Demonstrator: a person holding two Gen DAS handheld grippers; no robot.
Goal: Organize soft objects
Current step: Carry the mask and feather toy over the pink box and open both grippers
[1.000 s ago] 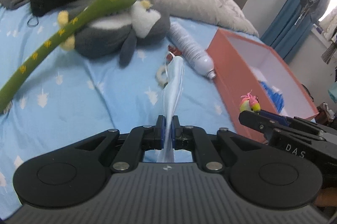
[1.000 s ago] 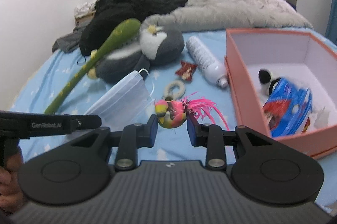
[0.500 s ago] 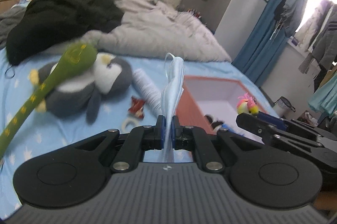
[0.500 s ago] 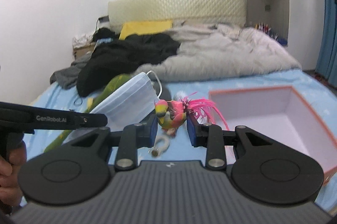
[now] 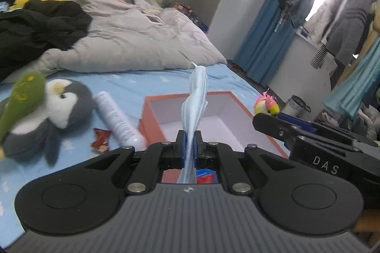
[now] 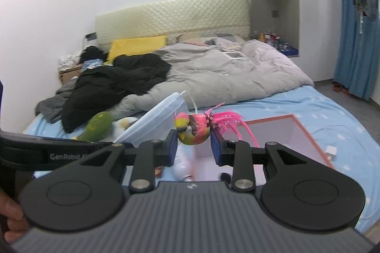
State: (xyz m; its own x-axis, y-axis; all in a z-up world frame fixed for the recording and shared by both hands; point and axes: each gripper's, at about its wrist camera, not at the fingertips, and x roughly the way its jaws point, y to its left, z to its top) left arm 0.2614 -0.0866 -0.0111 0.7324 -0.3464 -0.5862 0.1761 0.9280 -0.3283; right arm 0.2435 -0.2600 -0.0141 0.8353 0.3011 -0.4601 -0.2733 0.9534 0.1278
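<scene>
Above the open pink box on the bed, the left gripper pinches a face mask; the right gripper clamps a toy parrot (both mid-carry); next, probably, lower and release inside.

Penguin plush motion-blurred, partly under green plush; box contents mostly hidden, perhaps packets

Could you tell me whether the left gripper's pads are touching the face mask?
Touching. The left wrist view shows the left gripper shut on the face mask, its blue pads pressed against the folded fabric with no gap.
</scene>
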